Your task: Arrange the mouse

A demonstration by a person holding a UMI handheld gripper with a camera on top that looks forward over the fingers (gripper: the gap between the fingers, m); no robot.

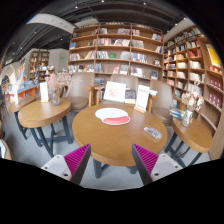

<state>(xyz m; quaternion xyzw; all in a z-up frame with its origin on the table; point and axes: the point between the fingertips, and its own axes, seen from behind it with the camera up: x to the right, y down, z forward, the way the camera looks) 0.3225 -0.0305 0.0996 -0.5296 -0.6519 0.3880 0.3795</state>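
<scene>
A small dark mouse point(152, 131) lies near the right edge of a round wooden table point(112, 140). A red and white mat-like object point(113, 118) lies at the table's middle. My gripper point(112, 158) is held well back from the table, above the floor. Its two fingers with magenta pads point(77, 160) stand wide apart with nothing between them. The mouse is beyond the fingers, ahead and to the right.
Two upright display cards point(116, 92) stand at the table's far edge. Another round table point(42, 112) with a flower vase is to the left, a further table point(192, 130) to the right. Bookshelves point(118, 52) line the back wall. Grey floor lies below.
</scene>
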